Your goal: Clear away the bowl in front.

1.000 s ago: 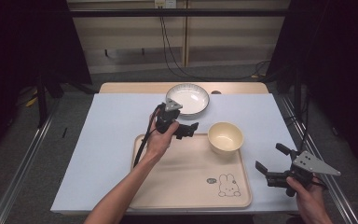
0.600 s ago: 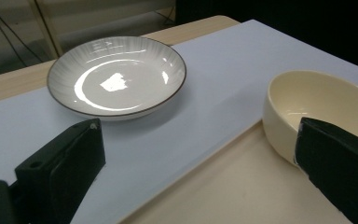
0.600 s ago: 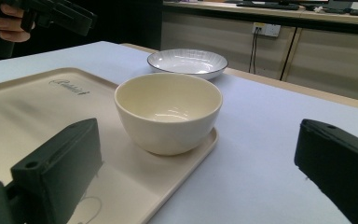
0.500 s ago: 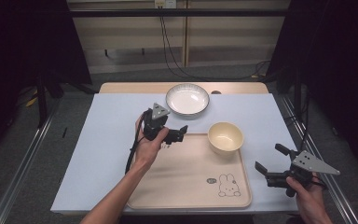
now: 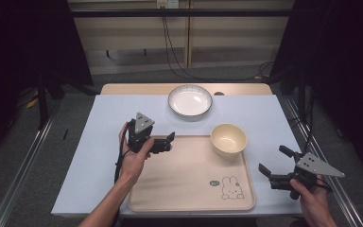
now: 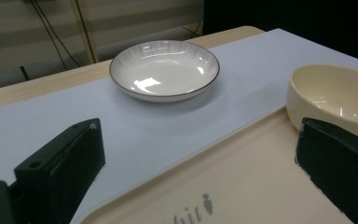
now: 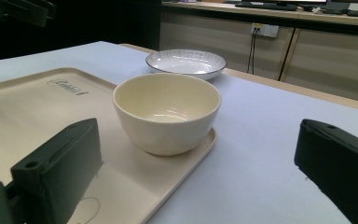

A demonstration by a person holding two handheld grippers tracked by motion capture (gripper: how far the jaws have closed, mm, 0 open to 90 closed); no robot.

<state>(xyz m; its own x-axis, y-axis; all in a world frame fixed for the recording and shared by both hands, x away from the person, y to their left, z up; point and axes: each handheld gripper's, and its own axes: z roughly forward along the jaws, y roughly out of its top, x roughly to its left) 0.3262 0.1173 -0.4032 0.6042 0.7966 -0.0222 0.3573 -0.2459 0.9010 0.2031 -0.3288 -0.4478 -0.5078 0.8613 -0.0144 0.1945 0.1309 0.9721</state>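
Cream bowl [image 5: 229, 139] seated at 1 o'clock corner of tray [image 5: 189, 189]; left gripper [image 5: 169, 142] at 10 o'clock, right gripper [image 5: 273, 164] at 4 o'clock, both jaws apart, empty

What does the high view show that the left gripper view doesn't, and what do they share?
High view alone: the person's left hand, the right hand-held gripper beside the tray, and the rabbit drawing on the tray.
Left gripper view alone: a close look along its own two black jaws, standing wide apart, and part of the tray's lettering.
Both: the white plate, the cream bowl in the tray's corner, and the pale blue table cover.
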